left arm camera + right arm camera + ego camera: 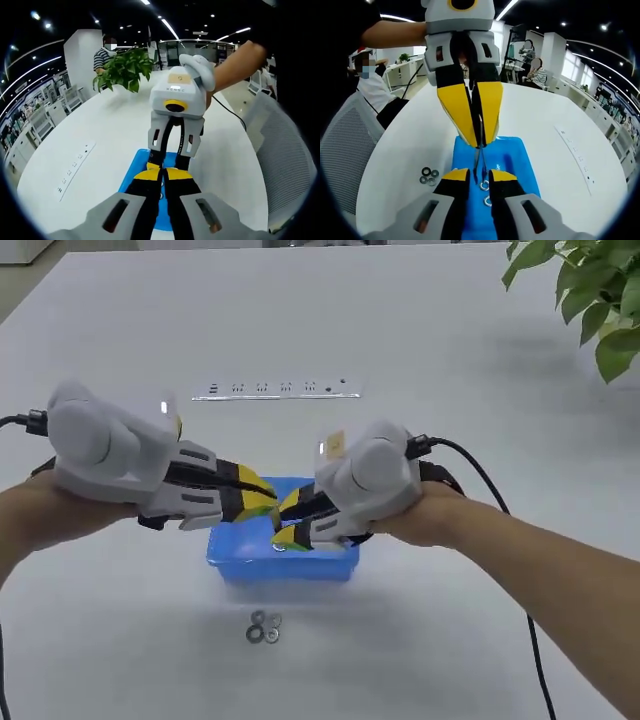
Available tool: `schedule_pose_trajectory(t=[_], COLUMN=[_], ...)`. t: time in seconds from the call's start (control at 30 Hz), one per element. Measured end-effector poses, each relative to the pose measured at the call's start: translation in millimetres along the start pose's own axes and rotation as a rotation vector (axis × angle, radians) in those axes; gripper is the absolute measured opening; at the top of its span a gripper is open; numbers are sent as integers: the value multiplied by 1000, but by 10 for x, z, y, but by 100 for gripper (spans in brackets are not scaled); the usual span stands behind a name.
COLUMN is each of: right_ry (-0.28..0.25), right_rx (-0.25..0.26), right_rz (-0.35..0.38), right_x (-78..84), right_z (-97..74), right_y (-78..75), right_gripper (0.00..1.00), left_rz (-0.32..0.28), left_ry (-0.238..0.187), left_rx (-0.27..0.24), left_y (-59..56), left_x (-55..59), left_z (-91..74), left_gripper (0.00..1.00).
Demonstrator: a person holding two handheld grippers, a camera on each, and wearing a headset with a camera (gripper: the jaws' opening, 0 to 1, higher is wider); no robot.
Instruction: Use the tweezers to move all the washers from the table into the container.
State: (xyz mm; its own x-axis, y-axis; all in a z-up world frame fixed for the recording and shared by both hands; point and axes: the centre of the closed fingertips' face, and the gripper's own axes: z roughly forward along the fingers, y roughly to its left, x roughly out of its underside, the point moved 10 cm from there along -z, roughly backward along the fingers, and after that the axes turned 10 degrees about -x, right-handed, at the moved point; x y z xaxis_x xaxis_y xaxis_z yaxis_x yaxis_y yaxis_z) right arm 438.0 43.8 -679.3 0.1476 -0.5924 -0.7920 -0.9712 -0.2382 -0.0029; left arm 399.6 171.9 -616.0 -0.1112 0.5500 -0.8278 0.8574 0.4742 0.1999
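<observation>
two small silver metal ring washers (484, 186) lie inside the shallow blue rectangular plastic container (520, 170), which sits on the white tabletop (450, 390). we see a cluster of loose washers (265, 628) on the tabletop just beside the container's near wall, apart from it. the left gripper (479, 144) reaches over the container with its yellow-tipped tongs pressed together on the thin silver metal tweezers (480, 159), which point down into the container. the tweezer tips hang close over one of the washers inside; whether they touch it we cannot tell. the right gripper (479, 176) faces the left one over the container, its tongs a little apart on either side of the tweezers' lower end; we cannot tell whether they press on it. beyond the container's far wall lies a long white power strip (275, 390), and a green leafy plant (590, 300) stands well beyond the container, off to its right.
</observation>
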Motion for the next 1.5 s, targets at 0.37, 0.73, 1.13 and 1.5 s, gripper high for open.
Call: schedule_pose_trajectory(t=[0.37,0.73,1.13,1.5], right_ry=[5,0,-24,-34], right_rx=[42,83,123,144], right_rz=[36,76,113,140], right_x=[-20,7,104,158], right_z=[-181,-380,-547,-617], right_y=[102,293,512,680], right_gripper=[25,35,45,51], left_rz=[10,17,33,32], left_ry=[-7,-19,-14,-16], left_rx=[-13,-27,-16,9], left_y=[-50,-95,-217,-369], left_x=[-79,-177,-198,-184], left_z=[-126,-282,-389,-411], left_gripper=[6,6,6,6])
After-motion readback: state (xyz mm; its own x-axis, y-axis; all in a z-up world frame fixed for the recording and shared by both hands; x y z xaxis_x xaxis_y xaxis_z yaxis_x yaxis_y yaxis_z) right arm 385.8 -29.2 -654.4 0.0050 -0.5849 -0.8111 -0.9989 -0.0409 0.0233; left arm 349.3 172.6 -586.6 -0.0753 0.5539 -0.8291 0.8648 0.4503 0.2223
